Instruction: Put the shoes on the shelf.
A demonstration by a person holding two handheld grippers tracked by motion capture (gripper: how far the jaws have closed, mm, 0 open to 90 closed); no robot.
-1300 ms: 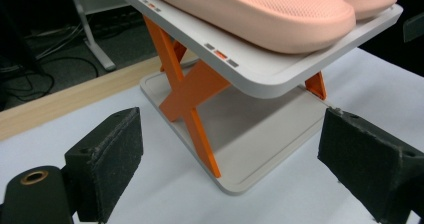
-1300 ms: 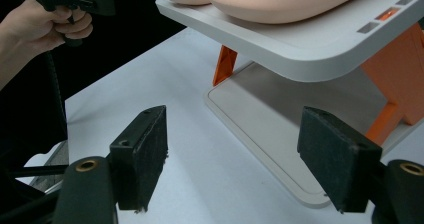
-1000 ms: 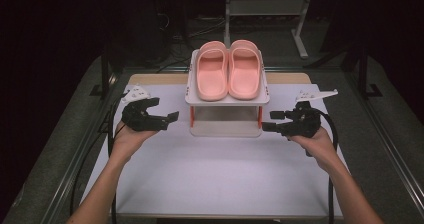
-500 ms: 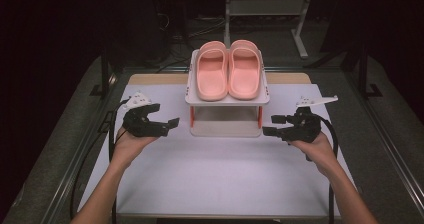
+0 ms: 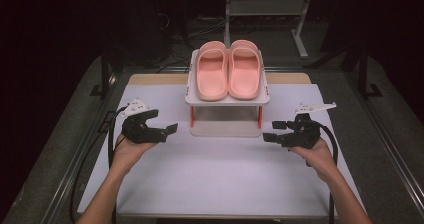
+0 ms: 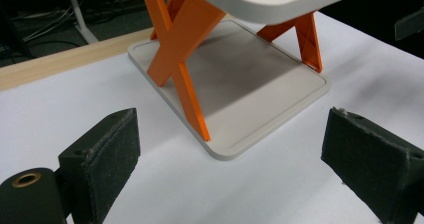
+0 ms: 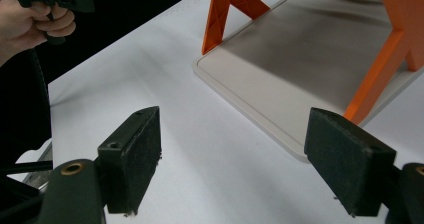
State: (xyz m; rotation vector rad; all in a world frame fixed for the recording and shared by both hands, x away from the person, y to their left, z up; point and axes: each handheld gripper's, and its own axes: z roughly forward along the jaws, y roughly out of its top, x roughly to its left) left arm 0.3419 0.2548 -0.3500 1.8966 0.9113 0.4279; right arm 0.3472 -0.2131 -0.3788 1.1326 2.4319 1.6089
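Observation:
A pair of pink slippers (image 5: 228,70) lies side by side on the top shelf of a small white rack (image 5: 227,128) with orange cross legs (image 6: 181,59), at the middle back of the table. My left gripper (image 5: 169,130) is held open to the left of the rack, its jaws pointing at the rack's lower shelf (image 6: 260,84). My right gripper (image 5: 269,132) is held open to the right of the rack, jaws pointing inward at the same lower shelf (image 7: 305,64). Nothing is between the jaws of either gripper.
A white sheet (image 5: 215,179) covers the table, with a wooden strip (image 5: 155,78) along the back edge. Metal rails (image 5: 385,139) run along both sides. A grey metal stand (image 5: 265,9) is on the dark floor behind.
Both hands have drawn back toward the near edge and slightly downward, the left gripper's jaws now level with the rack's lower shelf. The slippers and rack stay put.

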